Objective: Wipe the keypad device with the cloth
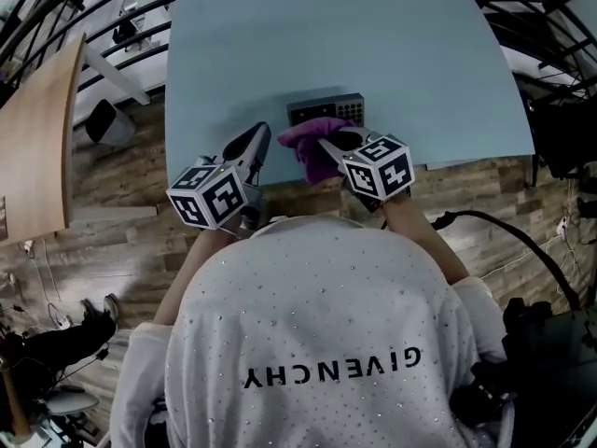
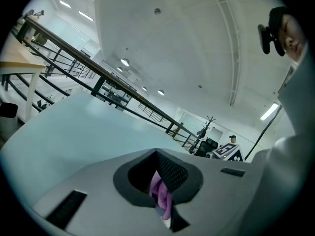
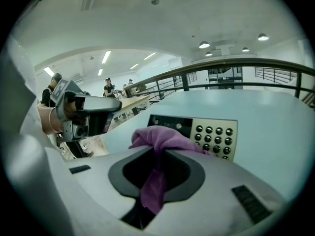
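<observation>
On the pale blue bench [image 1: 373, 45], head view: the keypad device [image 1: 326, 109] lies flat near the front edge. The purple cloth [image 1: 308, 146] is bunched at the device's near side, clenched in the right hand-held gripper [image 1: 325, 142]. The left hand-held gripper [image 1: 262, 135] has its tips just beside the cloth.

Left gripper view: jaws together. A purple sliver shows in the slit; whether it is nipped or merely behind is unclear.

Right gripper view: jaws pinch a cloth fold. A loose tail hangs back through them and the bunch sits ahead, before the keys.

Judgement: the cloth is light and limp, so this grip close to the bunch suits. The device looks light and may slide. Brace the casing edge, not the keys.
</observation>
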`<state>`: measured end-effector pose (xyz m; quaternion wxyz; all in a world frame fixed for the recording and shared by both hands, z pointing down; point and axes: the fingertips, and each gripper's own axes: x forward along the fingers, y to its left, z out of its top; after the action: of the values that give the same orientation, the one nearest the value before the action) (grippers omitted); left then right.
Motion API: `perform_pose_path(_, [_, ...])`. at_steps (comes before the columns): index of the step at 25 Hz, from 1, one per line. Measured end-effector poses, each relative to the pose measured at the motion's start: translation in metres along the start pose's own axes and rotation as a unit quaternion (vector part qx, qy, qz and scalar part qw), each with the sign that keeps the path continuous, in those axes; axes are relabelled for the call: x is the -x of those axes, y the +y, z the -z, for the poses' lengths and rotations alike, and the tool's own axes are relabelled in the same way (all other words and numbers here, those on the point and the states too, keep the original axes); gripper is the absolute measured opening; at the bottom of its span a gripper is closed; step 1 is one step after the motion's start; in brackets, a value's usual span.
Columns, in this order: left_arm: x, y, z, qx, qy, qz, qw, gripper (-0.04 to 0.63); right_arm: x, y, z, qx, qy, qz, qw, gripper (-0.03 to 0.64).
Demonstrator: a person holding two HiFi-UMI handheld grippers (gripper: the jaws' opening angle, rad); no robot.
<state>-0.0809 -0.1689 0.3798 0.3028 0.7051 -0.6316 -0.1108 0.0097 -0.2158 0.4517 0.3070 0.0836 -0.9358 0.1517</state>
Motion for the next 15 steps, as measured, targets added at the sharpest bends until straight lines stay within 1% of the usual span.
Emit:
perform_pose_path(3, [0.003, -0.003, 0.008, 0.004, -0.001, -0.006, 1.0, 0.0, 0.01, -0.019, 0.001, 0.005, -0.003, 0.009, 1.0, 0.052])
perform_pose_path(6, [0.008, -0.01, 0.016, 0.005, 0.001, -0.012, 0.9999, 0.0, 0.024, -0.039, 0.003, 0.013, -0.003, 0.028, 1.0, 0.052])
perform_pose_path(8, [0.012, -0.016, 0.02, 0.008, -0.001, -0.019, 0.9998, 0.0, 0.033, -0.051, 0.005, 0.01, -0.004, 0.04, 0.999, 0.052])
perform_pose_path(11, [0.014, -0.026, 0.024, 0.01, -0.011, -0.038, 0.9992, 0.0, 0.049, -0.07, 0.009, -0.004, -0.01, 0.054, 0.998, 0.052])
perform_pose_path(15, [0.019, -0.031, 0.032, 0.012, -0.032, -0.067, 0.9972, 0.0, 0.064, -0.092, 0.018, -0.038, -0.028, 0.066, 0.997, 0.052])
